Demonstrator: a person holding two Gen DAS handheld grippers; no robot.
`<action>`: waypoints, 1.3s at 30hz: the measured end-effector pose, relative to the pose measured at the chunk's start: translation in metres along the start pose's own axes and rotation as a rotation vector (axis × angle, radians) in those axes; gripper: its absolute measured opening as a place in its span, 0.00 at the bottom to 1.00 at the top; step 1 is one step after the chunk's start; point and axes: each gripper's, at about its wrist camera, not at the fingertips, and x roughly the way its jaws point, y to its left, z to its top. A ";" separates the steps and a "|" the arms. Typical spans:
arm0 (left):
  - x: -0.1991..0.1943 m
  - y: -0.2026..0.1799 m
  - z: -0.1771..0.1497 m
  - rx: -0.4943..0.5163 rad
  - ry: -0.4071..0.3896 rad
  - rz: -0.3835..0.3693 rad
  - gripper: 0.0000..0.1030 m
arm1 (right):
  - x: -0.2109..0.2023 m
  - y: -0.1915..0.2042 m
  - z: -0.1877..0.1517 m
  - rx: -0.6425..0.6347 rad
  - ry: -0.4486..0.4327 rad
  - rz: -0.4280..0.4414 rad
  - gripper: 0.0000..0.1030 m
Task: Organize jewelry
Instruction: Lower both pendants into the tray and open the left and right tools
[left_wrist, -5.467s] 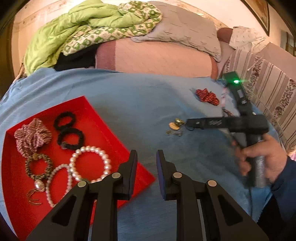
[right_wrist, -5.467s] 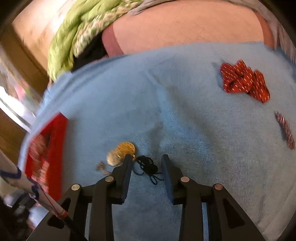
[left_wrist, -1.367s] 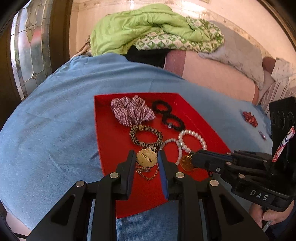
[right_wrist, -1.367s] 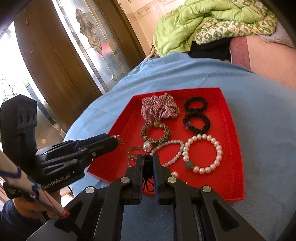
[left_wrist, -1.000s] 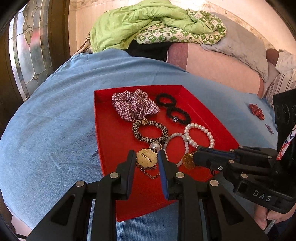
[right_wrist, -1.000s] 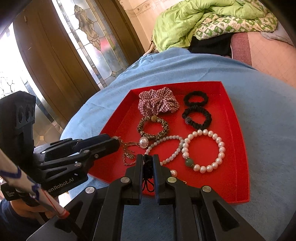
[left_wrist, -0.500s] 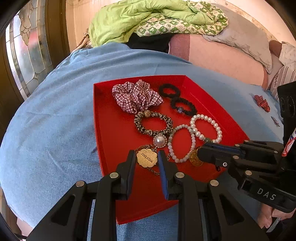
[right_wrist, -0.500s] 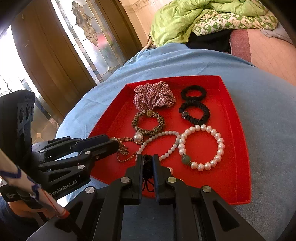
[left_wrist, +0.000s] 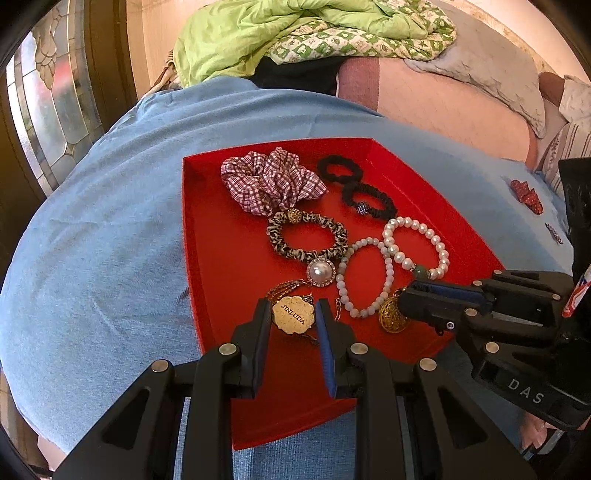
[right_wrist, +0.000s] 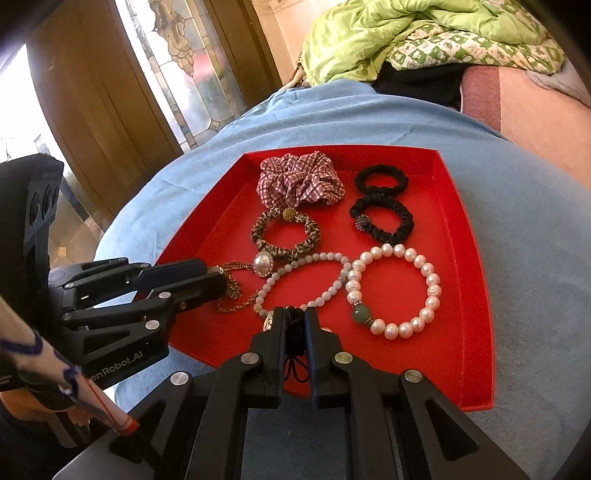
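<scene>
We see a shallow red tray (left_wrist: 207, 236) lying on a blue cloth (left_wrist: 92, 229) that covers a rounded surface, and the jewelry sits inside it, filling the middle of both views. At the far end of the tray lies a puffy checked scrunchie (left_wrist: 271, 181) in red and white, and to its right two black ruffled hair ties (left_wrist: 354, 184), one behind the other. Below the scrunchie is a leopard-print fabric band (left_wrist: 306, 236) with a gold bead at its top and a big round pearl stud (left_wrist: 320, 272) at its lower edge. To the right are two pearl bracelets: one of small pale beads (left_wrist: 364, 277), stretched to an oval, and one of larger glossy pearls (left_wrist: 415, 243) with a single green bead. In the left wrist view our left gripper (left_wrist: 291, 321) points down at the tray from the lower middle of the frame, its jaws clamped on a scalloped gold tag (left_wrist: 293, 318) marked "JINLUDA", which hangs on a thin gold chain (right_wrist: 232, 291). Our right gripper (right_wrist: 294, 325) reaches in from the lower right of that view, angled downward over the tray's near edge; its jaws are pressed together on a bunched black cord (right_wrist: 295, 332), and a round filigree gold pendant (left_wrist: 393, 314) sits at its tip. A green quilt (left_wrist: 295, 29) is heaped at the top of both frames.
</scene>
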 end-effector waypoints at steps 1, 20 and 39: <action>0.001 -0.001 0.000 0.003 0.003 0.000 0.23 | 0.000 0.000 0.000 -0.004 0.002 -0.006 0.11; 0.004 -0.004 0.001 0.013 0.014 0.004 0.23 | -0.002 -0.012 0.001 0.018 0.022 -0.095 0.17; 0.007 -0.017 0.002 0.038 -0.003 0.053 0.57 | -0.029 -0.023 0.001 0.064 -0.047 -0.141 0.47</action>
